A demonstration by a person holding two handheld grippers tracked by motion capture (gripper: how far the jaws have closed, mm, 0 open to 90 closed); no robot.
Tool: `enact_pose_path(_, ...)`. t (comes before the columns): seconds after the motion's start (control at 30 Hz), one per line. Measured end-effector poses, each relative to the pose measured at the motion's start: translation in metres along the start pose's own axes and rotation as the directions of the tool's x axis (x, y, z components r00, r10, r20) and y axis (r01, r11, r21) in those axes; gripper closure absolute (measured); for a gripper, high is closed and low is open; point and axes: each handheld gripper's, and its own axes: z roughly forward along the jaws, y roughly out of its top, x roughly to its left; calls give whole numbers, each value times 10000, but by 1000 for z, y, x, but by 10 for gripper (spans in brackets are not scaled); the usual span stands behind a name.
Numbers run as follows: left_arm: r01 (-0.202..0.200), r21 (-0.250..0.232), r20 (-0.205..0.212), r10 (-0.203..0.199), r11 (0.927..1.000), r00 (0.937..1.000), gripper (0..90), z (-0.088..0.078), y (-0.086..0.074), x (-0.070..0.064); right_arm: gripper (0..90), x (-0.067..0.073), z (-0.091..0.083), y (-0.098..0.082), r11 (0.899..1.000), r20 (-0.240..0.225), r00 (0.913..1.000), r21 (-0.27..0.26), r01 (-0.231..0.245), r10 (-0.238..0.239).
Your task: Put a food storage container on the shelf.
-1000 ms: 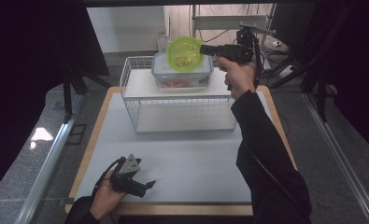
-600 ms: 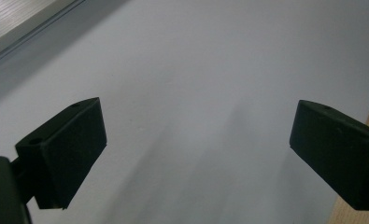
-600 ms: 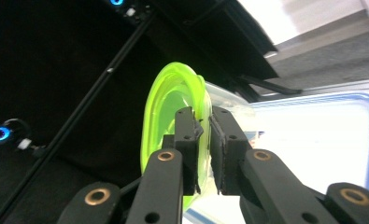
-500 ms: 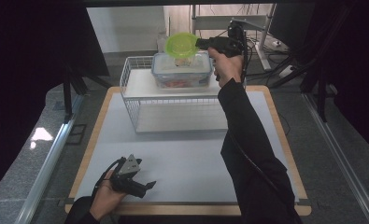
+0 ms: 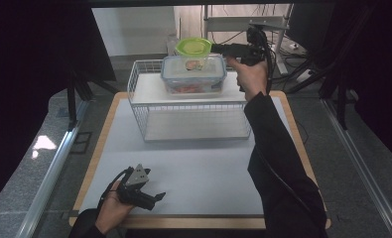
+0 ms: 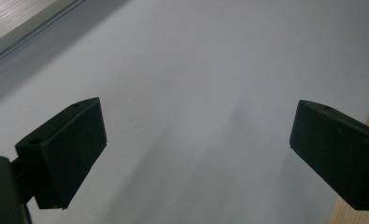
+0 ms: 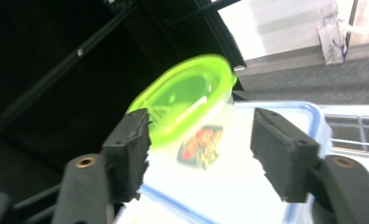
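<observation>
The right gripper view reveals a printed label on the green-lidded tub (image 7: 191, 112), blurred in the high view. The right gripper (image 7: 201, 154) has its jaws apart, just opening, the tub between them, unpressed. The tub, carried tilted a second ago, now stands on the blue-rimmed container (image 5: 193, 74) at twelve o'clock. The left gripper (image 5: 154, 198) rests open at seven o'clock.

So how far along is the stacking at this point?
Done: the green-lid tub sits on the blue-lid box on the wire rack. In hand: the right gripper has just been opening; its jaws stand apart around the tub, seemingly off it. Left: probably drawing that gripper back. The left gripper rests open low over the table, holding nothing.
</observation>
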Motion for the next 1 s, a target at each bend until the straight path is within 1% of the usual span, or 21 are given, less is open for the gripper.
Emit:
enact_pose_path(0.03, 1, 10, -2, -1, 10000, 10000, 37, 0, 0, 0, 318, 1, -4, -4, 9993, 18, 9993, 113, 366, -366)
enact_pose_path(0.07, 4, 29, -7, -4, 10000, 10000, 37, 0, 0, 0, 290, 1, -7, -8, 9983, 61, 9984, 136, 565, -566)
enact_pose_path(0.13, 15, 20, -27, -15, 10000, 10000, 37, 0, 0, 0, 258, 2, -14, -19, 9940, 72, 9941, 172, 1082, -1083)
enact_pose_path(0.17, 17, 10, -41, -17, 10000, 10000, 36, 0, 0, 0, 237, 2, -20, -29, 9902, 48, 9904, 224, 1379, -1380)
enact_pose_path(0.23, 60, -36, -43, -60, 10000, 10000, 36, 0, 0, 0, 203, 2, -26, -41, 9854, 76, 9858, 314, 1674, -1677)
enact_pose_path(0.27, 75, -48, -50, -75, 10000, 10000, 35, 0, 0, 0, 194, 1, -29, -48, 9814, 59, 9820, 345, 1886, -1889)
enact_pose_path(0.33, 111, -88, -43, -112, 9999, 9999, 35, 0, 0, 1, 169, 1, -35, -61, 9760, 38, 9766, 352, 2147, -2150)
enact_pose_path(0.4, 185, -165, -5, -185, 9997, 9998, 34, -1, 0, 1, 151, 1, -41, -77, 9678, 71, 9686, 421, 2482, -2487)
enact_pose_path(0.43, 210, -210, 3, -210, 9996, 9998, 34, -2, 0, 1, 137, 1, -43, -86, 9598, 94, 9607, 481, 2765, -2773)
enact_pose_path(0.5, 232, -267, 30, -231, 9994, 9997, 32, -2, 0, 2, 113, 1, -48, -103, 9477, 124, 9492, 613, 3132, -3144)
enact_pose_path(0.57, 193, -265, 11, -193, 9995, 9998, 32, -3, 0, 2, 95, 1, -52, -116, 9388, 181, 9405, 686, 3374, -3393)
enact_pose_path(0.67, 279, -348, 12, -279, 9990, 9996, 31, -3, 0, 2, 78, -1, -58, -135, 9287, 251, 9306, 798, 3622, -3651)
enact_pose_path(0.7, 285, -348, 17, -284, 9990, 9996, 31, -3, 0, 2, 71, -3, -60, -144, 9233, 221, 9261, 895, 3735, -3767)
enact_pose_path(0.73, 278, -344, 18, -277, 9990, 9996, 31, -3, 0, 2, 65, -4, -61, -149, 9198, 215, 9234, 991, 3796, -3834)
enact_pose_path(0.77, 276, -341, 12, -276, 9990, 9996, 31, -3, 0, 2, 57, -6, -63, -158, 9154, 269, 9197, 1124, 3865, -3917)
enact_pose_path(0.8, 278, -342, 5, -278, 9990, 9996, 31, -3, 0, 2, 52, -8, -64, -164, 9118, 302, 9165, 1188, 3930, -3989)
enact_pose_path(0.83, 279, -342, 5, -279, 9990, 9996, 31, -3, 0, 2, 47, -11, -66, -172, 9063, 312, 9119, 1296, 4024, -4093)
enact_pose_path(0.87, 272, -332, 2, -272, 9991, 9996, 30, -3, 0, 2, 45, -13, -67, -177, 9053, 308, 9118, 1368, 4021, -4096)
enact_pose_path(0.9, 268, -325, -2, -269, 9991, 9996, 30, -3, 0, 2, 45, -17, -69, -185, 9031, 377, 9094, 1408, 4056, -4143)
enact_pose_path(0.93, 253, -315, -8, -253, 9992, 9997, 31, -3, 0, 2, 45, -19, -70, -191, 9031, 395, 9099, 1476, 4033, -4128)
enact_pose_path(1.0, 228, -297, -14, -229, 9993, 9997, 31, -3, 0, 2, 44, -25, -72, -207, 9007, 398, 9094, 1626, 4029, -4139)
